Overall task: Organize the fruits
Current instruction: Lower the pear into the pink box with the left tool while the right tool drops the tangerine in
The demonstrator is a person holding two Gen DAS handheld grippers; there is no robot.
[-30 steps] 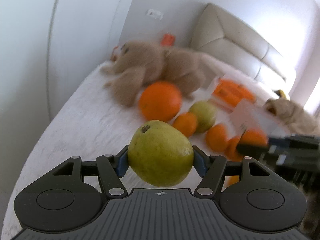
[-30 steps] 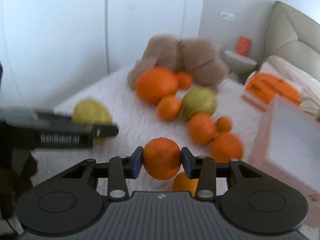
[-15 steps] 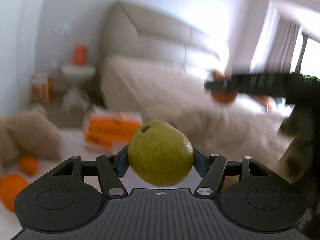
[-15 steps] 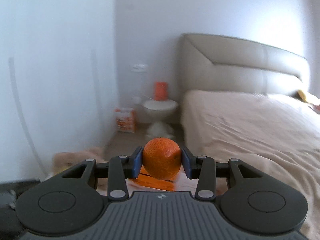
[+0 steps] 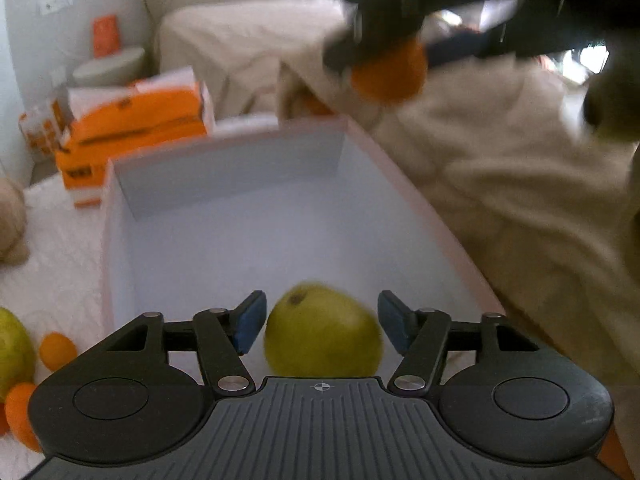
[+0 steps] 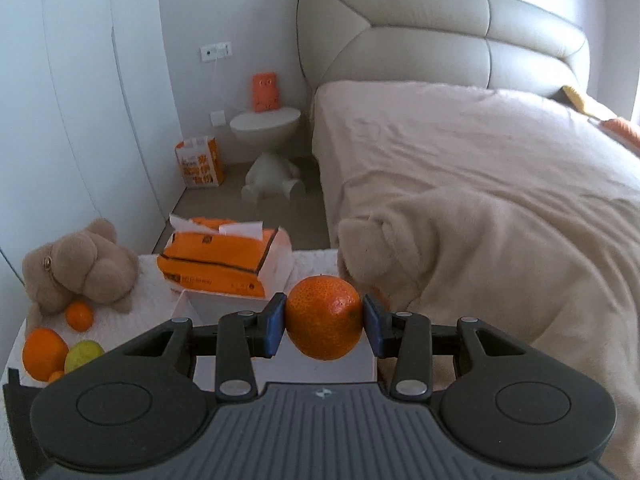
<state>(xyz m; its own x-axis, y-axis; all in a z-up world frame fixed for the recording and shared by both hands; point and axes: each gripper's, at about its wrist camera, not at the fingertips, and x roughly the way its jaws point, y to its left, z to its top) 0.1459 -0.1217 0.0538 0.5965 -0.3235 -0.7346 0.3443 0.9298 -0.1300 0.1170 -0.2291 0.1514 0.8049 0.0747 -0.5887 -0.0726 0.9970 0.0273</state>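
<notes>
The left tongs (image 5: pixel 320 322) hang over the open white rectangular cardboard box (image 5: pixel 120 208), pointing down into it. Their blue pads (image 5: pixel 249 322) stand clear of the yellow-green pear (image 5: pixel 322 330) on both sides, with a gap showing at each; the log has the jaws narrowing at this moment, yet nothing is gripped. The pear is blurred and sits low between the pads against the box floor, so it appears released into the box, consistent with sorting fruit there.

The right tongs (image 6: pixel 324 328) are clamped on a round orange mandarin (image 6: pixel 324 328), pads pressed to both sides. In the left wrist view they hover above the far right corner of the box, apparently waiting for room to drop in turn.

Other fruit lies on the white textured worktop (image 6: pixel 160 276) left of the box: a large orange (image 6: pixel 44 352), a second green pear (image 6: pixel 82 354) and a small mandarin (image 6: pixel 79 315), beside a brown plush toy (image 6: pixel 80 264). An orange-and-white tissue pack (image 6: pixel 224 264) stands just behind the box. A beige blanket (image 6: pixel 500 240) droops off the bed against the box's right side.

Obstruction: the two tongs share the space over the box, and the pear lies under the left jaws.
</notes>
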